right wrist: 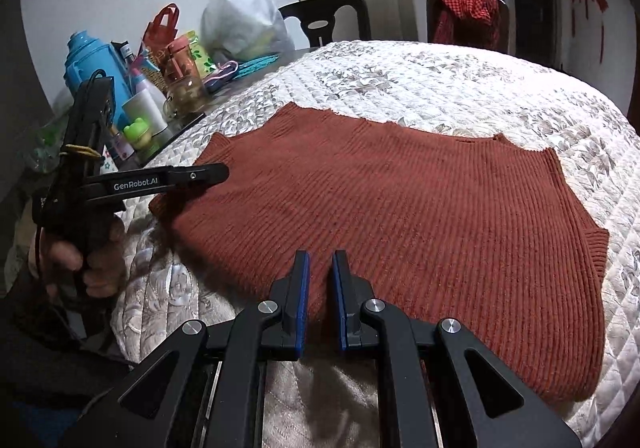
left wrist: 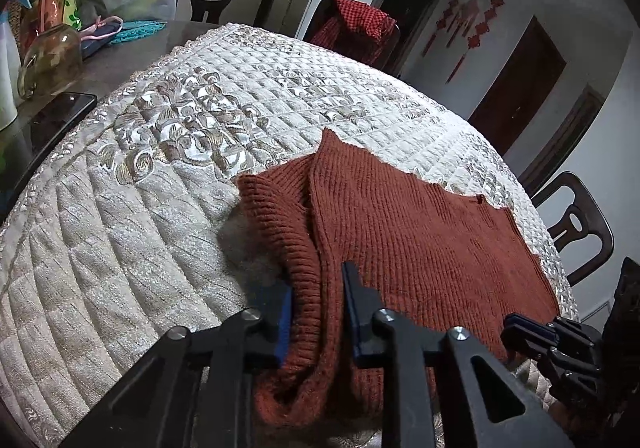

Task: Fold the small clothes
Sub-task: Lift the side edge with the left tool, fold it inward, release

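the sweater [right wrist: 400, 216], rust-red ribbed knit, lies mostly flat on the quilted cover [right wrist: 460, 88] that drapes the desk, its near edge toward both cameras. in the left wrist view the left gripper [left wrist: 316, 312] is closed on a bunched fold at the sweater's near left edge [left wrist: 304, 256], with thick ribbed knit squeezed between the blue pads. the right gripper [right wrist: 320, 288] sits at the sweater's near hem with its jaws almost together; a thin strip of knit shows in the narrow gap, but whether the pads truly pinch it is hard to tell. in the right wrist view a hand [right wrist: 88, 260] grips the handle of the left gripper at the left. beyond the cover, a glass jar [left wrist: 52, 60], a phone [left wrist: 60, 116] and a white bag [right wrist: 244, 24] sit on the bare desk [left wrist: 132, 60], and a red checked cloth [right wrist: 468, 12] hangs over a chair.
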The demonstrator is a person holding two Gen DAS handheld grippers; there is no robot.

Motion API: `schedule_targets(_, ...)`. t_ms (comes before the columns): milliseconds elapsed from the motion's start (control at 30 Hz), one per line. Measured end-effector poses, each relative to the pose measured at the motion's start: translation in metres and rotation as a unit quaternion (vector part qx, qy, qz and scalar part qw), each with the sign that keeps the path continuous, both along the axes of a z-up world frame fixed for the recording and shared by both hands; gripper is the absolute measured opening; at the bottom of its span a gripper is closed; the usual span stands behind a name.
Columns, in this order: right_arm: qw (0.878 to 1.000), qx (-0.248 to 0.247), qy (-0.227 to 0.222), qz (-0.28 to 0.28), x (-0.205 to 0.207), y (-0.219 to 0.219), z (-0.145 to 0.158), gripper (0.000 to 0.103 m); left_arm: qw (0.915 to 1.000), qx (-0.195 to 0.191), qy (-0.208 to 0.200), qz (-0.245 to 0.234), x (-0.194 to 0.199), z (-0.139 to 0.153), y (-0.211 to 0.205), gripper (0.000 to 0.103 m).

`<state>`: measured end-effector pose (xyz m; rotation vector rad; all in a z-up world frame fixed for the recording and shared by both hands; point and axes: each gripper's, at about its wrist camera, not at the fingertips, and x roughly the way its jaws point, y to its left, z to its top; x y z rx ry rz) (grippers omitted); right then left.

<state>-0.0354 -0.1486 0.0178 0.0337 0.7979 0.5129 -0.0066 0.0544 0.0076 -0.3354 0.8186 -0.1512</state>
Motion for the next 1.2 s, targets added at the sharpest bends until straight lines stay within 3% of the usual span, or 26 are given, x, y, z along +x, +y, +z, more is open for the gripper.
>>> schedule_targets(167, 1.000, 0.012, -0.003, -0.019, 0.002, -0.016, 0.005, 0.012, 0.9998, -0.014, -0.009, -0.008, 0.000, 0.013, 0.000, 0.020)
schedule_targets(333, 0.998, 0.024, -0.009, -0.049, 0.003, -0.037, 0.010, 0.012, 0.9975, -0.036, -0.045, -0.041, -0.001, 0.050, -0.013, 0.019)
schedule_targets(567, 0.995, 0.040, -0.019, -0.091, -0.003, -0.069, 0.016, 0.012, 0.9880, -0.042, -0.086, -0.121, 0.009, 0.092, -0.072, 0.016)
schedule_targets(700, 0.992, 0.046, -0.020, -0.112, -0.010, -0.087, 0.017, 0.012, 0.9813, -0.038, -0.071, -0.175, 0.022, 0.081, -0.121, 0.015)
schedule_targets(900, 0.988, 0.061, -0.001, -0.141, -0.019, -0.110, 0.007, 0.012, 0.9708, -0.023, 0.022, -0.238, 0.043, 0.020, -0.179, 0.008)
schedule_targets(967, 0.987, 0.068, 0.001, -0.144, -0.021, -0.114, 0.006, 0.012, 0.9666, -0.027, 0.033, -0.253, 0.038, 0.013, -0.186, 0.008)
schedule_targets(1100, 0.985, 0.106, 0.006, -0.139, -0.021, -0.120, 0.009, 0.012, 0.9638, -0.047, -0.007, -0.263, 0.017, 0.040, -0.175, 0.008)
schedule_targets(1200, 0.979, 0.157, 0.009, -0.126, -0.018, -0.122, 0.013, 0.026, 0.9695, -0.046, -0.049, -0.236, 0.010, 0.063, -0.150, 0.011)
